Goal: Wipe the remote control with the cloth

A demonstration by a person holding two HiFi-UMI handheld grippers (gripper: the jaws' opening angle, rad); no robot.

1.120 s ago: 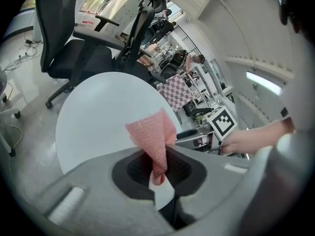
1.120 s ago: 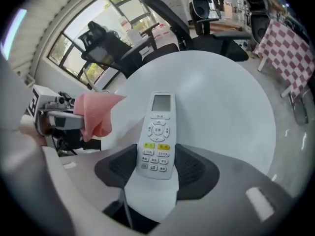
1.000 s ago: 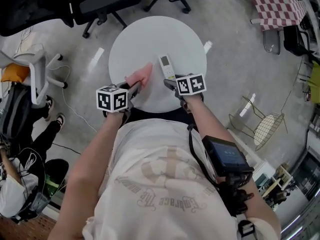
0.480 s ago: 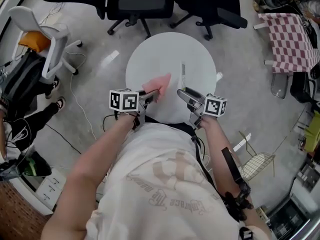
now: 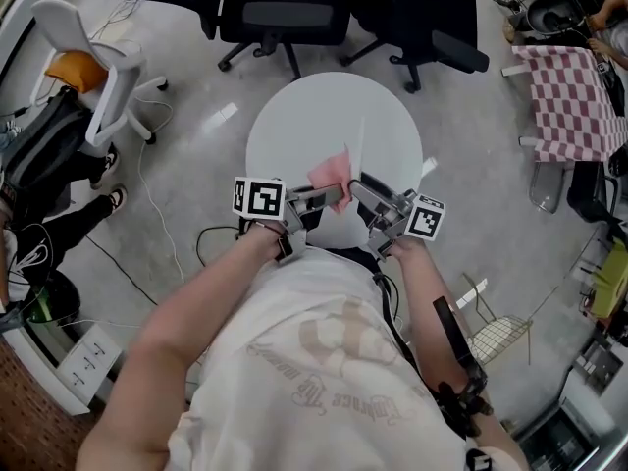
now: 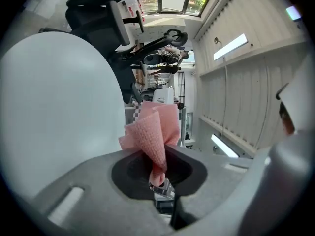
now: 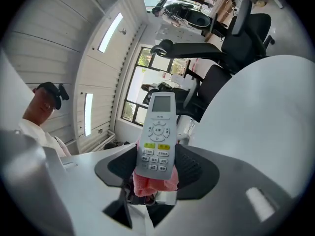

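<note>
Both grippers are lifted above the round white table (image 5: 294, 126), close in front of my chest. My left gripper (image 5: 329, 196) is shut on a pink cloth (image 5: 332, 173); in the left gripper view the cloth (image 6: 153, 132) stands up in a crumpled fold from the pinching jaws (image 6: 158, 175). Shut on the lower part of a white remote control (image 7: 157, 134), my right gripper (image 7: 156, 170) holds it button-side toward the camera. The head view shows the remote (image 5: 361, 143) edge-on, rising from the right gripper (image 5: 367, 190). A bit of pink cloth (image 7: 153, 183) shows under the remote's lower end.
Two black office chairs (image 5: 285, 13) (image 5: 422, 18) stand beyond the table. A white chair (image 5: 93, 67) with an orange item is at the left, near a seated person's legs (image 5: 39, 204). A checked cloth (image 5: 574, 96) and a wire chair (image 5: 500, 337) are at the right.
The remote has come up off the table in the right gripper. Both grippers rose and drew together, so the cloth now hangs right beside the remote.
</note>
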